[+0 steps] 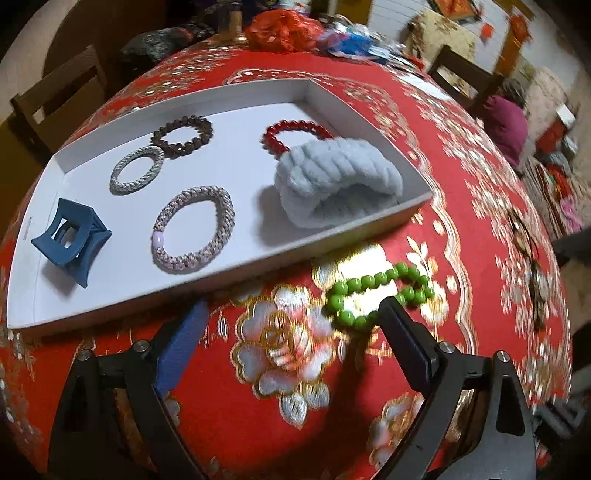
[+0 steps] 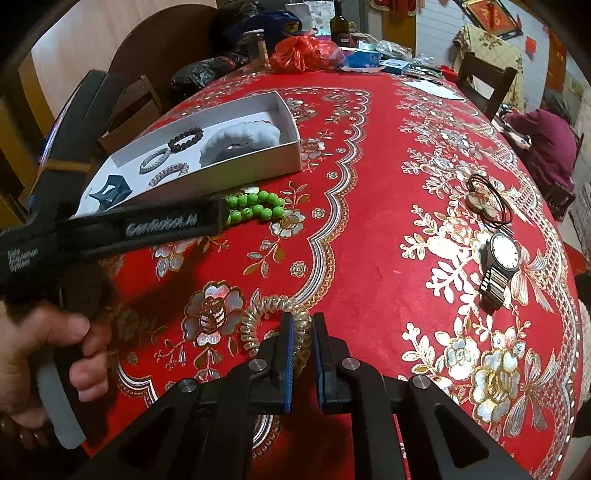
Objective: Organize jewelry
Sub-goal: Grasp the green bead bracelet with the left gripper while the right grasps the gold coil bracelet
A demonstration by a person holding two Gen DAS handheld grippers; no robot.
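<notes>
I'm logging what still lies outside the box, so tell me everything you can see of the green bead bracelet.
The green bead bracelet is a loop of round, glossy, bright green beads that look like glass or plastic. It lies flat on the red flowered tablecloth, squashed into a long oval, just outside the near wall of the white box and apart from it. The open left gripper is at it: one black finger overlaps its near edge, though the blur hides whether they touch.

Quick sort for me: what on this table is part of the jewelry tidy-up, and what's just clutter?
Job:
white tray
green bead bracelet
clear coil hair tie
wristwatch
cord pendant

Lying about:
red plastic bag
dark bottle
black bag
</notes>
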